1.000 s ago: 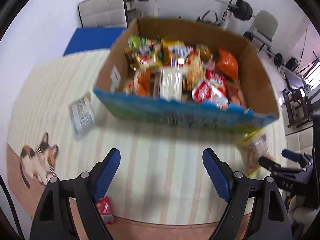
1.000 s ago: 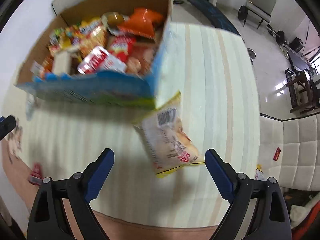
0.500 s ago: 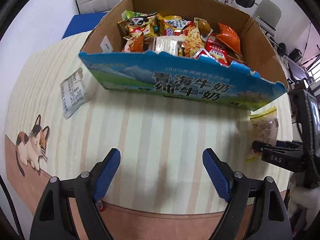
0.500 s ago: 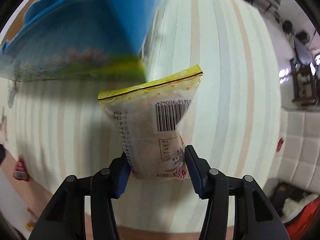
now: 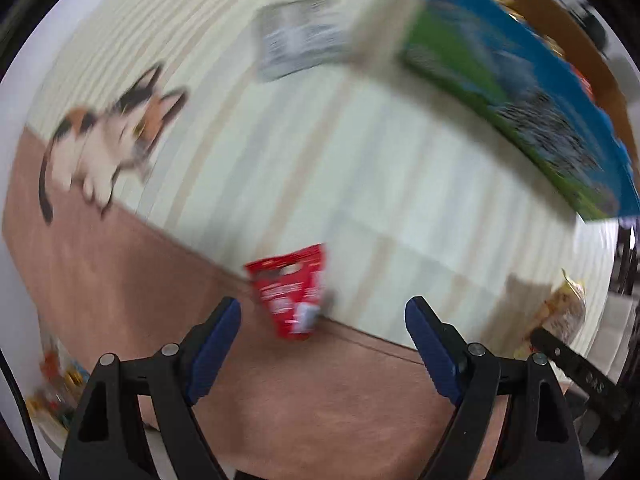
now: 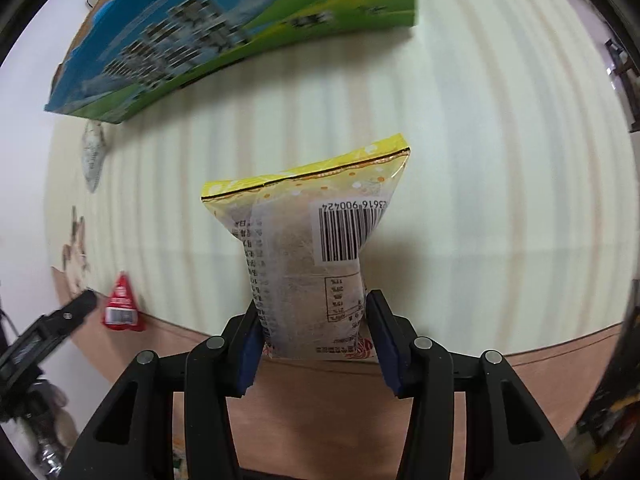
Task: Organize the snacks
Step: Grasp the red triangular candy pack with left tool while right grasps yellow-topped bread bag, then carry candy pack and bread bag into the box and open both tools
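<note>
Your right claw [image 6: 314, 336] pinches the snack bag [image 6: 308, 248]; the box [image 6: 224, 36] lies beyond, the small packet [image 6: 120, 304] to its left; your left claw [image 5: 322, 340] gapes just behind that packet [image 5: 292, 292].

Bare striped tablecloth [image 6: 500, 184] lay open between the cardboard box [image 6: 224, 36] and the table's near edge, broken only by a red packet [image 5: 294, 294] just ahead of the left gripper [image 5: 322, 330], with a grey packet [image 5: 298, 38] beside the box.

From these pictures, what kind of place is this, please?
Probably a home: a table with a striped cloth printed with a cat, and a reused milk carton box serving as a snack bin.
</note>
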